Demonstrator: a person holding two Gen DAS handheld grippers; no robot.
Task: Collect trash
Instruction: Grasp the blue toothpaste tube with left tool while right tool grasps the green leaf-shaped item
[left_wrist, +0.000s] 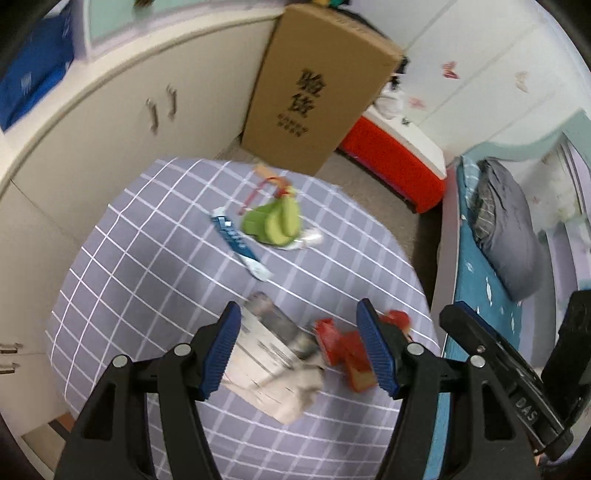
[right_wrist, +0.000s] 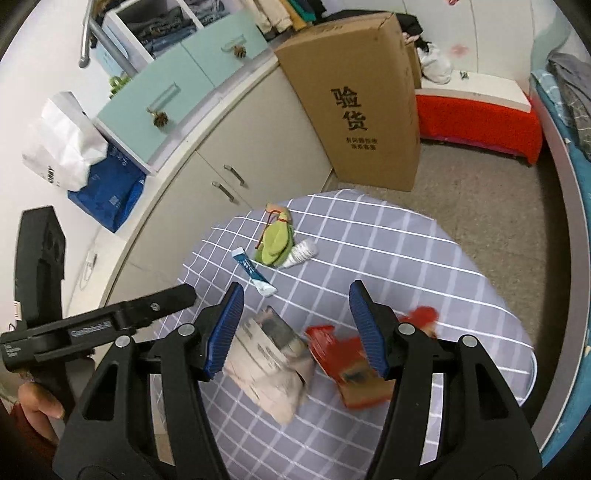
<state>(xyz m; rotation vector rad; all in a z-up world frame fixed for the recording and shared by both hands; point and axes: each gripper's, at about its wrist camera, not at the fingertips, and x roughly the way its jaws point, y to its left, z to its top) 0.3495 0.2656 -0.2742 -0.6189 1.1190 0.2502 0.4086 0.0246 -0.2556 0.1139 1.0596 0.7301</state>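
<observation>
Trash: four pieces lie on the counter (left_wrist: 122, 258) with the checked cloth. Nearest is a crumpled paper bag (left_wrist: 269, 365), with a red carton (left_wrist: 343, 347) just beside it. Farther off lie a blue packet (left_wrist: 238, 245) and a green wrapper (left_wrist: 273, 223), which rests on a clear plastic scrap.

Left tool (left_wrist: 297, 349): released, jaws apart, nothing between the pads; it hangs above the paper bag and the red carton.

Right tool (right_wrist: 295, 332): also released and empty, above the same two pieces.

Step in hand: probably the approach to a first pickup.

How to do it well: each tool should settle on one piece, the left likely on the paper bag and the right on the carton. The jaws should come down to straddle a raised fold, since the bag looks soft and may slip or tear.

Containers: no bin shows in either view, so the drop place cannot be told. A tall cardboard box (right_wrist: 354, 103) stands closed on the floor; its contents are hidden.
</observation>
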